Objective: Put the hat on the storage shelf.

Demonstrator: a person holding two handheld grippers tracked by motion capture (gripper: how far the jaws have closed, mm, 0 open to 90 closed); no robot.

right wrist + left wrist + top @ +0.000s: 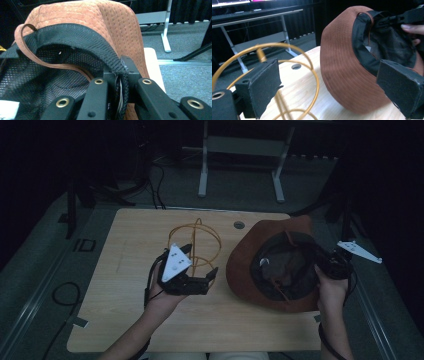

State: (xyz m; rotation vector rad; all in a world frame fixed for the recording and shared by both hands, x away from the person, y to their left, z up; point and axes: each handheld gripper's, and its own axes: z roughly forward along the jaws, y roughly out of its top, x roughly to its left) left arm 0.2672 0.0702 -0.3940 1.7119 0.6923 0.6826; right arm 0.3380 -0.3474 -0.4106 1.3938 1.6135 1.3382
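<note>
The right tongs (119,80) are clamping the black mesh inner band of the brown hat (272,265), which is lying upside down on the tabletop (140,227), its crown opening facing up. The hat's far brim is rising just past those tongs, and the near brim is sitting close to the tabletop's right edge, leaving little room on that side. The left tongs (202,282) are hanging spread apart with nothing between their pads, pointing toward the hat. Just beyond them a yellow wire stand (195,245) is standing, its hoops crossing in front of the left pad in the left gripper view. Bare wood is lying open between the left tongs and the hat. The stand's base is partly hidden behind the left tongs, and dim light is making the hat's lining hard to read.
</note>
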